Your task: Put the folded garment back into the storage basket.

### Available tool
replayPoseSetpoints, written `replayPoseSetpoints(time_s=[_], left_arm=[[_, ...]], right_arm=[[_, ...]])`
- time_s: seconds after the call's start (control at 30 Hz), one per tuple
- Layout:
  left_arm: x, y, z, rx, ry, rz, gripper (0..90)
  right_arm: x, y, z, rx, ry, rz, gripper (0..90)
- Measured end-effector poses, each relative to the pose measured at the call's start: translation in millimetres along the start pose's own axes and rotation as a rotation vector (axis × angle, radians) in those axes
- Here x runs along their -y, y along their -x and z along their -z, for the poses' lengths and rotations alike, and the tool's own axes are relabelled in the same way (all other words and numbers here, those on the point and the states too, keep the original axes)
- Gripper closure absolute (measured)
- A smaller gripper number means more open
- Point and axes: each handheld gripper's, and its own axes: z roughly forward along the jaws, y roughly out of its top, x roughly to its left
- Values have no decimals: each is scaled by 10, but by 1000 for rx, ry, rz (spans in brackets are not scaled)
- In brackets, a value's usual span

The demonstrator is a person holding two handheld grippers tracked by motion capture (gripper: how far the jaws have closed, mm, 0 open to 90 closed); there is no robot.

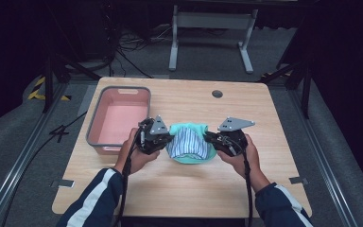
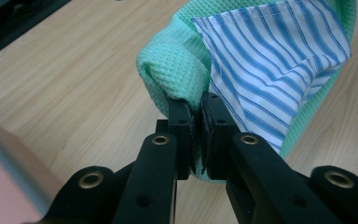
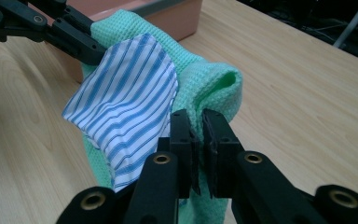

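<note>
Both tools, left tool and right tool, are pinching the cloth ends, stretching it crosswise; bin is lying leftward, nearer the left tool.

At the centre of the high view you have a mint-green waffle-weave cloth with a panel of white fabric striped in blue laid over it. Left of centre sits a bin with a salmon-pink inside and a grey rim. Your table is pale wood with a fine grain. Both your sleeves are navy with white stripes. In the left gripper view, lower middle, your left gripper is black with brass-coloured rivets, and in the right gripper view your right gripper matches it.
</note>
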Motion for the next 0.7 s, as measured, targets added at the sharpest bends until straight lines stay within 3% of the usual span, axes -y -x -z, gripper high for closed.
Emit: replayPoseSetpoints(time_s=[0.23,0.7], left_arm=[[28,-195,329,-49,24,33,838],[194,-520,789,-132,26,54,838]], right_arm=[[-351,-92,-132,-19,21,30,832],[-759,-387,-444,-91,54,56,831]])
